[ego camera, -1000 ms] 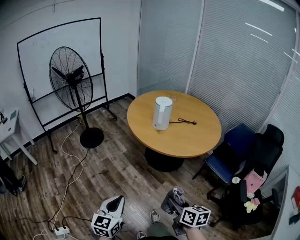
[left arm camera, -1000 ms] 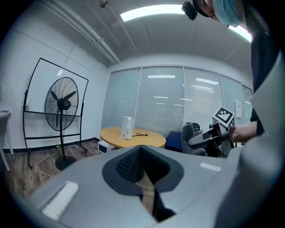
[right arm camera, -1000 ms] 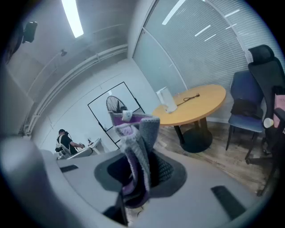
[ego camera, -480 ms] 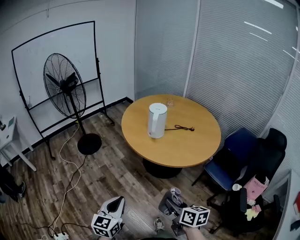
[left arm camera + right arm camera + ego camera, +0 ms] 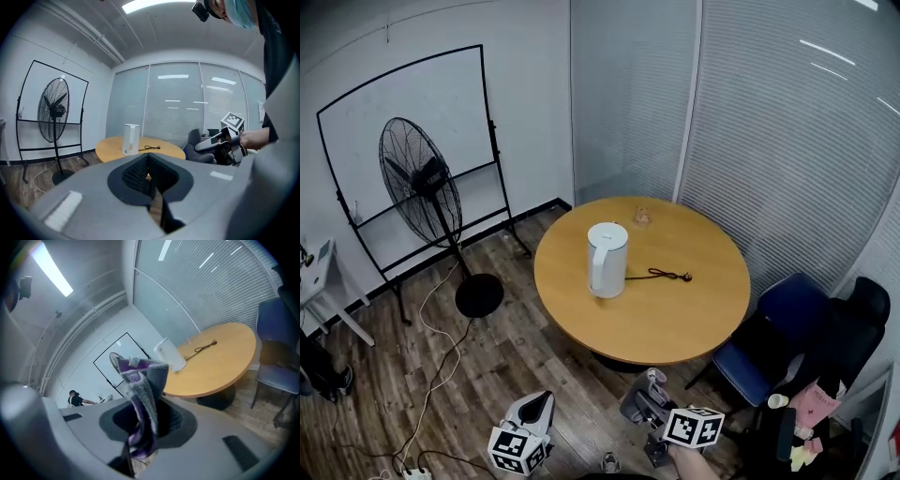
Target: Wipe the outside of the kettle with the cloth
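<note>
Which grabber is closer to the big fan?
Left. The left gripper is on the same side as the fan; the right gripper is farther across, toward the blue chair.

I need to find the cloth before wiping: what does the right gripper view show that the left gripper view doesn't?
Only the right gripper view: the purple-grey cloth clamped in the right gripper. Only the left gripper view: the left gripper, shut and empty, and the hand carrying the other one. Both: the white kettle standing on the round table.
</note>
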